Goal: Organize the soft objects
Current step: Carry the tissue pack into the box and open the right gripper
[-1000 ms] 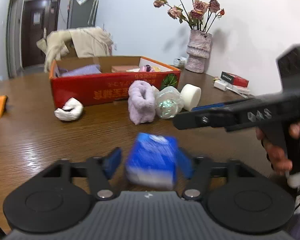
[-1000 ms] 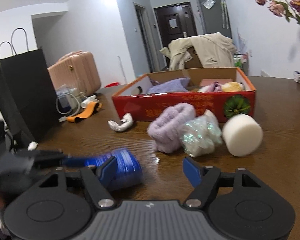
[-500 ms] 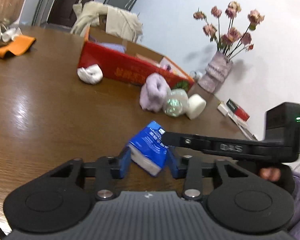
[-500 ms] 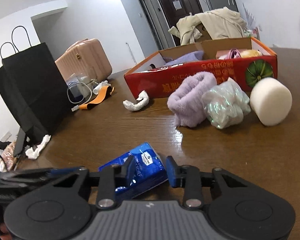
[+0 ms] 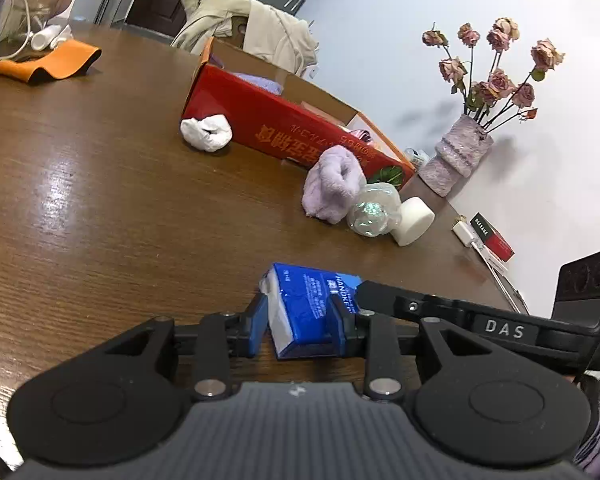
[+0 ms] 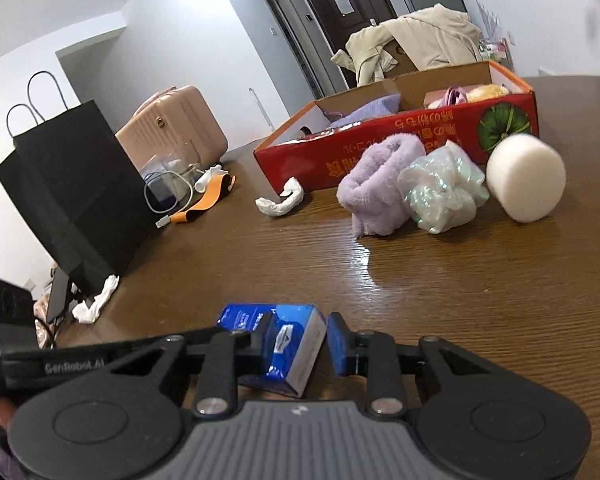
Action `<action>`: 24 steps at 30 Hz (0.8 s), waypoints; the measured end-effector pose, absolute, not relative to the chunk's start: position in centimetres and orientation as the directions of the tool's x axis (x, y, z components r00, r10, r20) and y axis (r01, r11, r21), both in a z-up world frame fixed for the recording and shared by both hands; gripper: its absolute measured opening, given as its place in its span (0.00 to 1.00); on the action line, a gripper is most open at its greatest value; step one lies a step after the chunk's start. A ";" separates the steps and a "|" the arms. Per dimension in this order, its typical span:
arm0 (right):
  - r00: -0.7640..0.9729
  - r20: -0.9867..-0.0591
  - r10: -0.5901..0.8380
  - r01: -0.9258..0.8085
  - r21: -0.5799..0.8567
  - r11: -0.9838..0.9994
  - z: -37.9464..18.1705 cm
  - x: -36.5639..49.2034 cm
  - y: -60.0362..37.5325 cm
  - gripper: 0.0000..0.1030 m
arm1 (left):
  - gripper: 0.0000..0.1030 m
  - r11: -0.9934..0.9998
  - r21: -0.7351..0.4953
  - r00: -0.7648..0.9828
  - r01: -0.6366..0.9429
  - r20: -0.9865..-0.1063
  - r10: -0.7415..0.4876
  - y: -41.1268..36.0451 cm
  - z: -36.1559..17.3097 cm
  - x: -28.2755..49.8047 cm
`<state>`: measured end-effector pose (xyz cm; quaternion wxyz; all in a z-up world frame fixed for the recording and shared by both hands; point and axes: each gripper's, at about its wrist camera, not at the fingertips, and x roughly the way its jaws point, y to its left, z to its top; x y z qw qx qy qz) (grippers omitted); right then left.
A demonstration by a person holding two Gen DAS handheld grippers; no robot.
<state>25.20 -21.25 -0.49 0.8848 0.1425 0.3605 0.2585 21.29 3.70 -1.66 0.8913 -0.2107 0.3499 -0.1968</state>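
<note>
A blue tissue pack (image 5: 312, 312) sits low over the brown desk (image 5: 100, 208), caught between both grippers at once. In the left wrist view the left gripper (image 5: 300, 326) has its blue fingers (image 5: 258, 326) narrowed onto the pack: one presses the white end, the other the blue printed face, so the pack lies tilted between them, its far corner sticking out past the tips. The right gripper (image 5: 364, 296) reaches in from the right, and its tip meets the pack's far right edge.

In the right wrist view the pack (image 6: 284, 344) lies between the right gripper's (image 6: 300, 342) narrowed fingers (image 6: 340, 346), tight against the left one; whether the right one touches the pack's white edge I cannot tell.

Well beyond the pack, beside the red box (image 5: 284, 128), lie a lilac towel (image 5: 332, 184), a shiny pouf (image 5: 374, 214), a white foam roll (image 5: 414, 222) and a white rag (image 5: 206, 132).
</note>
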 end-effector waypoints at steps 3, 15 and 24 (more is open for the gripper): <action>0.587 -0.563 0.582 -0.351 0.472 0.809 -1.0 25.5 -21.2 0.27 | 0.27 0.825 -0.527 0.673 0.202 -0.537 -0.508 3.8 -1.7 21.5; 0.731 -0.410 0.546 -0.412 0.372 0.832 7.5 32.7 -21.8 0.22 | 0.27 0.814 -0.493 0.739 0.306 -0.416 -0.530 3.0 7.6 32.3; 0.703 -0.531 0.473 -0.300 0.380 0.875 6.8 49.9 -20.9 0.22 | 0.23 0.841 -0.518 0.677 0.157 -0.563 -0.474 1.4 5.7 48.7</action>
